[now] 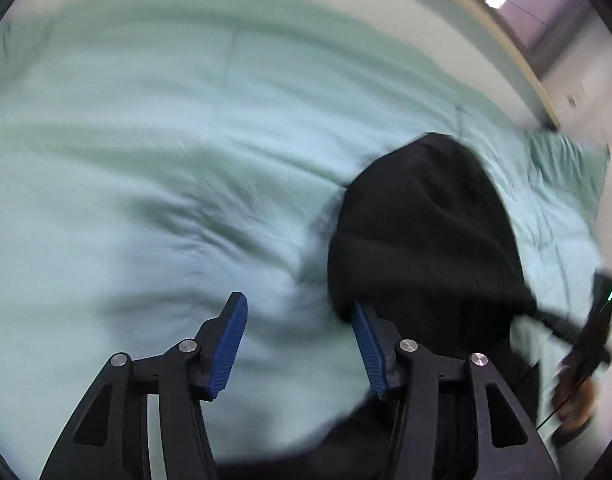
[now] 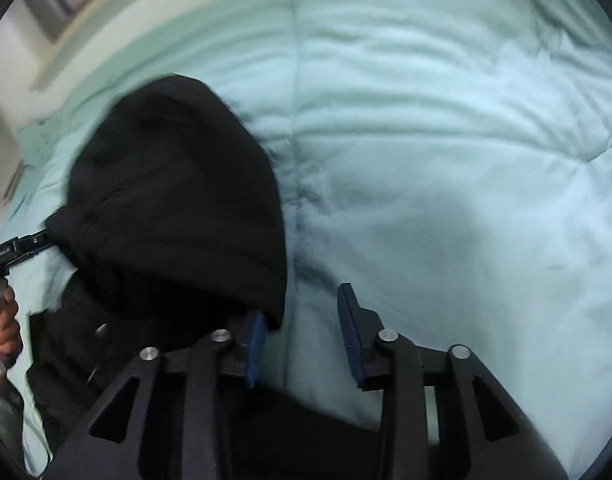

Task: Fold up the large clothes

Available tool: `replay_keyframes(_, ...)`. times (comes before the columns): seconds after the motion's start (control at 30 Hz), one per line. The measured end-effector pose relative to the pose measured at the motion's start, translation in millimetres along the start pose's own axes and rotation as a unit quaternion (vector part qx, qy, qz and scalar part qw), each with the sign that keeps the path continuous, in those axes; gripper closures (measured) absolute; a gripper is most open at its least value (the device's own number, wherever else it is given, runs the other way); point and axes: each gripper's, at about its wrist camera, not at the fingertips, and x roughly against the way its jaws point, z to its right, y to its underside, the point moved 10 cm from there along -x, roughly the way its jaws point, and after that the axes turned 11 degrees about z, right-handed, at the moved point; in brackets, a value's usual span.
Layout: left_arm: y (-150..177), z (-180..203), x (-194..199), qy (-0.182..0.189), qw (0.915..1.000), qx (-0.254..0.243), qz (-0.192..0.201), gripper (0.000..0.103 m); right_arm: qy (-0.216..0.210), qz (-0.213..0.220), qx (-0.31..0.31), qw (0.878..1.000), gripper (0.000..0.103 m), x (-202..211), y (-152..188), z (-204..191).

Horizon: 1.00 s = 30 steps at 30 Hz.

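Closest in, the left gripper (image 1: 298,344) hangs over the bed with its blue-padded fingers (image 1: 228,344) spread wide and nothing between them; the right-hand pad sits at the hem of a black garment (image 1: 421,240) and may brush it, though the blur keeps me from saying for sure. The right gripper (image 2: 302,332) is likewise spread apart, bare bedding showing in the gap, and its left pad (image 2: 256,350) is partly tucked under the garment's lower edge without pinching it. The garment, which looks like a dark hoodie or fleece with a rounded hood-like hump, lies bunched on a pale mint-green comforter (image 1: 146,160); in the right wrist view it (image 2: 178,208) spreads to the left of that gripper, more black cloth with what seems a small metal snap trailing down beneath the hump. Just past the garment's left edge in that view the tip of the other tool (image 2: 20,246) shows beside the cloth, with the person's hand (image 2: 6,328) wrapped round its handle. In the left wrist view the mirror holds: beyond the garment's right side sits the other tool and the hand (image 1: 577,392) gripping it. The comforter is quilted, with stitched seams and soft wrinkles, and it runs well beyond the garment on every side. Farthest off, behind the garment, a light wooden bed edge (image 1: 517,60) curves along the bedding, with pale wall (image 1: 577,80) after it. No containers show.
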Motion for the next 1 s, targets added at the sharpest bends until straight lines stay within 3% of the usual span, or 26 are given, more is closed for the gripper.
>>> replay_keyframes(0.13, -45.1, 24.4, 43.2, 0.03, 0.9966, -0.034, 0.068, 0.047, -0.021, 0.054, 0.008, 0.998, 0.064, 34.5, -34.9, -23.3)
replay_keyframes(0.27, -79.7, 84.9, 20.2, 0.078, 0.9927, -0.051, 0.076, 0.047, -0.055, 0.067, 0.01, 0.996, 0.047, 17.3, -66.6, -62.7)
replay_keyframes(0.37, -58.3, 101.0, -25.8, 0.108, 0.9931, -0.045, 0.012, 0.047, -0.064, 0.033, 0.023, 0.997, 0.047, -19.7, -59.0, -84.0)
replay_keyframes(0.43, -20.1, 97.3, -68.6, 0.077, 0.9942, -0.053, -0.054, 0.047, -0.056, -0.008, 0.034, 0.998, 0.047, -52.6, -35.8, -85.2)
replay_keyframes(0.5, 10.3, 79.7, -98.6, 0.056, 0.9929, -0.049, -0.093, 0.047, -0.05, -0.058, 0.057, 0.995, 0.047, -85.9, 0.3, -82.0)
replay_keyframes(0.6, 14.5, 72.6, -103.9, 0.063, 0.9947, -0.027, -0.077, 0.048, -0.048, -0.049, 0.069, 0.995, 0.047, -94.4, 15.5, -77.3)
replay_keyframes(0.7, 4.4, 81.1, -87.1, 0.052, 0.9955, -0.056, -0.056, 0.047, -0.056, -0.041, 0.06, 0.996, 0.047, -76.0, 9.2, -76.8)
replay_keyframes(0.8, -1.3, 85.8, -67.0, 0.058, 0.9944, -0.081, -0.034, 0.047, -0.085, 0.0, 0.048, 0.995, 0.046, -34.7, -1.5, -74.0)
replay_keyframes(0.93, -14.6, 77.7, -37.8, 0.108, 0.9936, -0.032, 0.005, 0.046, -0.084, 0.046, 0.013, 0.995, 0.042, -8.7, -12.7, -51.6)
replay_keyframes(1.0, -16.0, 67.3, -48.1, 0.101, 0.9949, -0.011, 0.002, 0.045, -0.065, 0.02, 0.001, 0.998, 0.04, -26.3, -4.8, -39.0)
